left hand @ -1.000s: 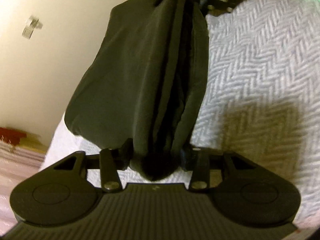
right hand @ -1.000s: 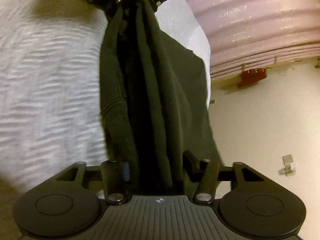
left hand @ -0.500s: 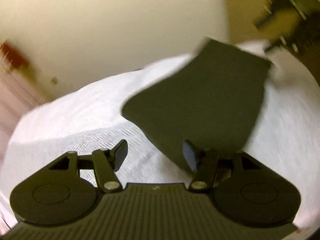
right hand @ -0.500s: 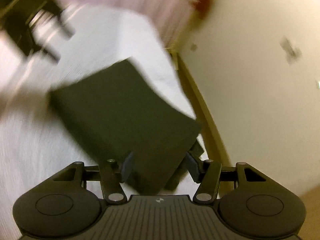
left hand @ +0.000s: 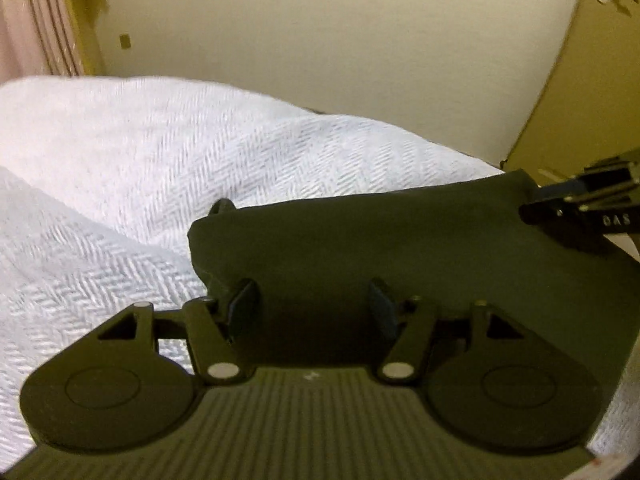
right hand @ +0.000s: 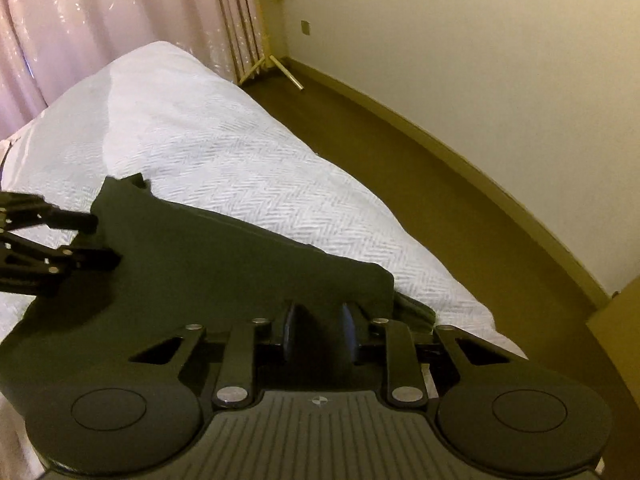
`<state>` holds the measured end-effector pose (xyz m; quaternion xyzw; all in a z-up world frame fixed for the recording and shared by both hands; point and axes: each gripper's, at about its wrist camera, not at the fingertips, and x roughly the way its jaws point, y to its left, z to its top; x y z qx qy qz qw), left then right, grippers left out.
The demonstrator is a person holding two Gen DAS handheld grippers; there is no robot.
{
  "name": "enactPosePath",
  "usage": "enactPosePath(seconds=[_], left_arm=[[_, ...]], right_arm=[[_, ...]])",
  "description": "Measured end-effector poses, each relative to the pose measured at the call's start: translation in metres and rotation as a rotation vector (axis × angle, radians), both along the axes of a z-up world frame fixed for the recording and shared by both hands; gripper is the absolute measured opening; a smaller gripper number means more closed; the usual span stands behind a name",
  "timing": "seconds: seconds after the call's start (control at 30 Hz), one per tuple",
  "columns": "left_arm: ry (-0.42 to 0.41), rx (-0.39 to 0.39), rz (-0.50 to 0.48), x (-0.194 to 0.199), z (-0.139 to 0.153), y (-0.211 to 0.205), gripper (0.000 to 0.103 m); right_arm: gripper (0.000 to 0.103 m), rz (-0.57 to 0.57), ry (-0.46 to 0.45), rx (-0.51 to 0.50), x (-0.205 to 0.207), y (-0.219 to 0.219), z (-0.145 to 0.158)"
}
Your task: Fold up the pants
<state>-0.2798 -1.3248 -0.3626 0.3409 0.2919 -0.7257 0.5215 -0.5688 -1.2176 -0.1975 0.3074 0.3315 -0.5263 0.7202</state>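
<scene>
The dark folded pants (left hand: 400, 248) lie flat on the white bed (left hand: 160, 152). My left gripper (left hand: 312, 306) is open, its fingers spread wide over the near edge of the pants with no grip on the cloth. My right gripper (right hand: 318, 330) sits at the pants' (right hand: 224, 264) corner by the bed's edge, its fingers close together and pinching a fold of the cloth. In the left wrist view the right gripper (left hand: 580, 212) shows at the pants' far right corner. The right wrist view has the left gripper (right hand: 76, 240) at the pants' left edge, its fingers apart.
The herringbone bedcover (right hand: 240, 168) stretches away beyond the pants. Brown floor (right hand: 440, 184) runs along the bed's right side up to a cream wall (right hand: 480, 60). Pink curtains (right hand: 100, 20) hang behind the bed's head. A cupboard door (left hand: 592, 80) stands at the right.
A second ago both grippers held the pants hanging in a bundle. The pants now lie flat on the bed, the left gripper has let go, and the right fingers have drawn closer.
</scene>
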Motion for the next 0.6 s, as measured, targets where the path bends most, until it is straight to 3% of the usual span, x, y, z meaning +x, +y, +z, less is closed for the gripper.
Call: enactPosePath(seconds=[0.13, 0.23, 0.4, 0.53, 0.6], left_arm=[[0.009, 0.019, 0.018, 0.001, 0.008, 0.0, 0.06], [0.004, 0.016, 0.017, 0.004, 0.027, 0.011, 0.056], [0.003, 0.002, 0.015, 0.015, 0.063, 0.056, 0.056], [0.009, 0.041, -0.011, 0.009, 0.059, 0.103, 0.057], [0.012, 0.081, -0.02, 0.003, 0.042, 0.117, 0.057]], right_arm=[[0.021, -0.011, -0.043, 0.022, -0.003, -0.008, -0.01], [0.021, -0.029, -0.08, 0.034, -0.005, -0.006, 0.001], [0.022, -0.033, -0.084, 0.03, -0.006, 0.038, 0.021], [0.022, -0.028, -0.057, 0.062, -0.005, 0.085, 0.013], [0.022, -0.018, -0.033, 0.06, -0.004, 0.093, -0.004]])
